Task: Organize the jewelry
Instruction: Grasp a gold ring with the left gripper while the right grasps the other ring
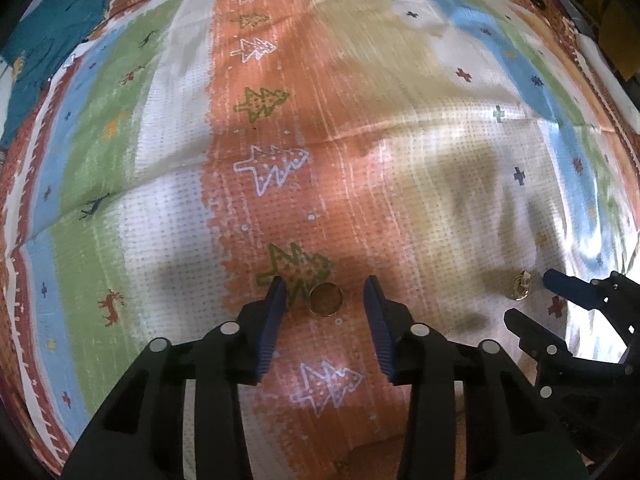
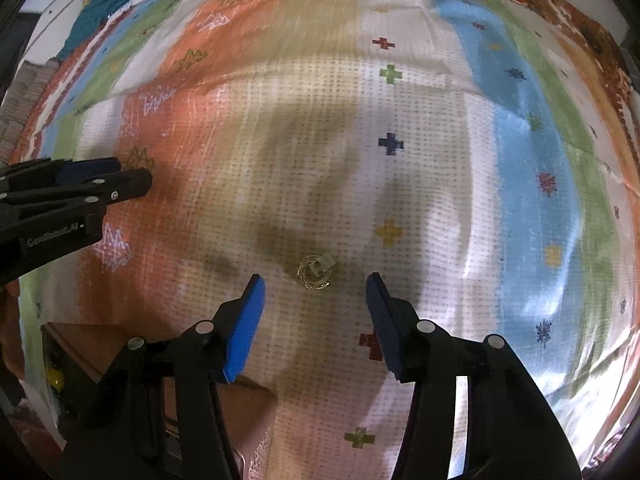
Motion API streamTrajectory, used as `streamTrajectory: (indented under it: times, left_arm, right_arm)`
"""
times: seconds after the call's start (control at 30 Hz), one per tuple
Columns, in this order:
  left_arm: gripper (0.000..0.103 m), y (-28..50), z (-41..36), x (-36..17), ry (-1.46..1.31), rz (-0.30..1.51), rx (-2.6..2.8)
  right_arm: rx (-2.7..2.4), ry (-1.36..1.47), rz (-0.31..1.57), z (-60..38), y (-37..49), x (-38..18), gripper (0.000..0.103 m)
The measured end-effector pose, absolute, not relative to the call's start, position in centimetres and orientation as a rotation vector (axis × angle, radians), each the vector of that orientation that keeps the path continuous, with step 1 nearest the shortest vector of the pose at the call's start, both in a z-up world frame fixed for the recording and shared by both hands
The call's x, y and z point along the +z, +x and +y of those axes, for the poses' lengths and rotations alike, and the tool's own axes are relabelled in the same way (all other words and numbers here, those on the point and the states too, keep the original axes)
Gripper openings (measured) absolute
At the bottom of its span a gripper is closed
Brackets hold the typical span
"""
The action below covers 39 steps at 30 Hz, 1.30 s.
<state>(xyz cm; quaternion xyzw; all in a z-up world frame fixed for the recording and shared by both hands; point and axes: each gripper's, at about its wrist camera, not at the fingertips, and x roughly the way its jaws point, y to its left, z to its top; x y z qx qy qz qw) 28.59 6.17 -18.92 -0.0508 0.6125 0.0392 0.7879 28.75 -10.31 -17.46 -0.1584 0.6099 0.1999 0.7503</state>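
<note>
A gold ring point(image 1: 326, 299) is lying on the patterned cloth point(image 1: 168, 168) at lower centre, flanked by the spread jaws of the left gripper point(image 1: 325, 290). At lower right, a second gold piece point(image 1: 520, 286) is lying beside the right gripper point(image 1: 528, 294).

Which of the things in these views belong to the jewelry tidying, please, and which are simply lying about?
Part of the job:
gold ring, between the open left gripper jaws
small gold coiled piece, ahead of the open right gripper
brown box, probably

Lying about:
patterned cloth
teal fabric

box point(image 2: 92, 354) partly hidden (tool in front), contents unclear
</note>
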Motion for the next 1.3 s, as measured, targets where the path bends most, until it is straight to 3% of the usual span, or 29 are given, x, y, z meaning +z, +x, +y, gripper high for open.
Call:
streamTrajectory:
  times: [0.3, 0.37, 0.53, 1.3]
  left_arm:
    - [0.019, 29.1, 5.4, -19.8, -0.082, 1.334, 0.061]
    - [0.018, 29.1, 5.2, -19.8, -0.072, 1.334, 0.062]
    - [0.018, 29.1, 5.2, -19.7, -0.062, 1.333, 0.057]
    - [0.018, 26.2, 5.9, -15.4, -0.068, 1.247, 0.063]
  right_arm:
    - [0.440, -0.365, 1.348, -9.4, 29.2, -18.0, 0.037]
    - [0.439, -0.369, 1.350, -9.3, 29.2, -18.2, 0.035]
    - [0.441, -0.363, 1.344, -9.1, 29.3, -18.4, 0.018]
    - [0.463, -0.324, 1.276, -11.2, 28.1, -15.3, 0.012]
